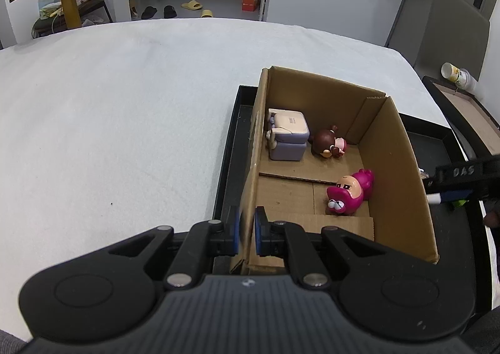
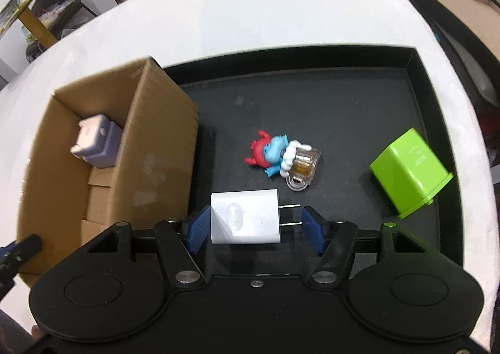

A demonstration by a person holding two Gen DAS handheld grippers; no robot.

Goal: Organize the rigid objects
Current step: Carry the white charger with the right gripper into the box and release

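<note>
- The cardboard box (image 1: 397,166) sits on the left part of the black tray (image 2: 312,97).
- Left gripper (image 1: 247,229) is clenched on the box's near wall.
- Right gripper (image 2: 253,224), just right of the box, grasps the white charger (image 2: 243,218): 1 pad on its body, the other at its 2 prongs.
- Beyond the charger lie a red-and-blue figurine (image 2: 272,152) and, farther from the box, a tipped green container (image 2: 409,171); only the right wrist view shows them.
- Only the left wrist view shows 2 of the box's 3 toys, the pink figurine (image 1: 350,193) and brown figurine (image 1: 328,143); the lilac toy (image 1: 287,135) appears in both.
</note>
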